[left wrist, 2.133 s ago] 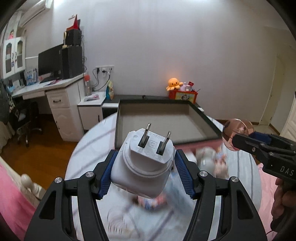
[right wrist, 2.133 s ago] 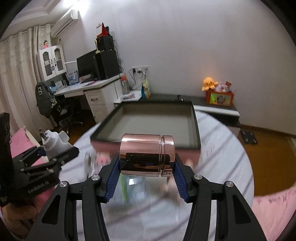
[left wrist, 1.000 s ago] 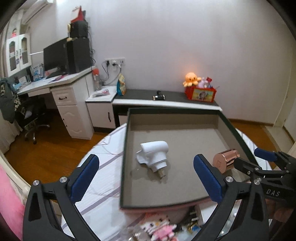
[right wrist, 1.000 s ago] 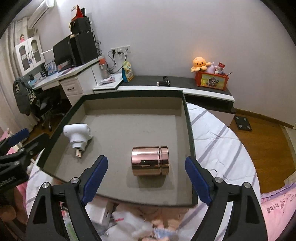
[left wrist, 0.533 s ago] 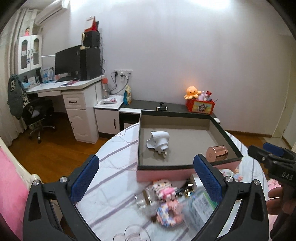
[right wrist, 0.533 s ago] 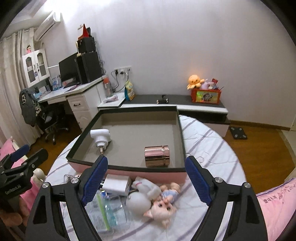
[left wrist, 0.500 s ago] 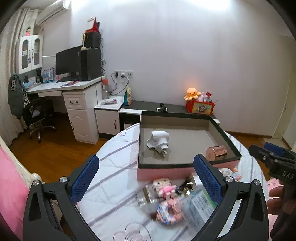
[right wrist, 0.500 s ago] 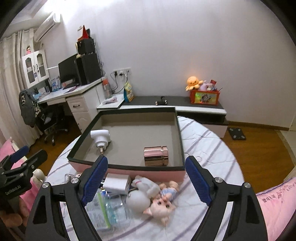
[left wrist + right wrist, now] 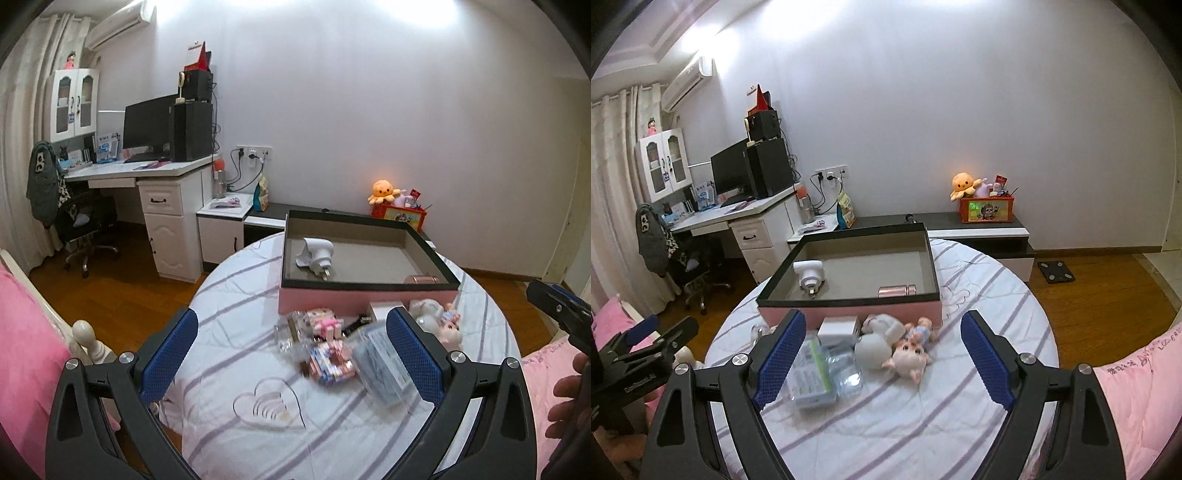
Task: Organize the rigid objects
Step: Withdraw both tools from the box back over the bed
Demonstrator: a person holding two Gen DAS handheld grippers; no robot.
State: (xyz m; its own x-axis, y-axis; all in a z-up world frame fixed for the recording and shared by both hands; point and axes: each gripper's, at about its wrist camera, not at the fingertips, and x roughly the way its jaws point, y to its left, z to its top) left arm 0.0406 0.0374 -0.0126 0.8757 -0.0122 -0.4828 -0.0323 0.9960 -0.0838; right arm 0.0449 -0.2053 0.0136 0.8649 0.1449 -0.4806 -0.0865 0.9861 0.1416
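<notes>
A white plug adapter [image 9: 317,254] [image 9: 809,273] lies in the left part of the pink box [image 9: 365,301] [image 9: 871,314] with a dark rim. A rose-gold canister [image 9: 424,279] [image 9: 897,291] lies on its side near the box's front right corner, half hidden by the rim. My left gripper [image 9: 291,317] hangs open and empty above the striped tablecloth, well short of the box. My right gripper [image 9: 882,317] is likewise open and empty, over the pile of small items in front of the box.
In front of the box lie a doll [image 9: 908,354], a white charger box [image 9: 838,326], a clear packet [image 9: 810,373], toy block figures [image 9: 330,360] and a glass heart dish [image 9: 269,406]. The round table [image 9: 997,295] drops off to wooden floor all round; pink bedding flanks it.
Both grippers have let go of the plug adapter and canister in the box, then drawn back from it. The box now looks farther off and the pile has come into view.
</notes>
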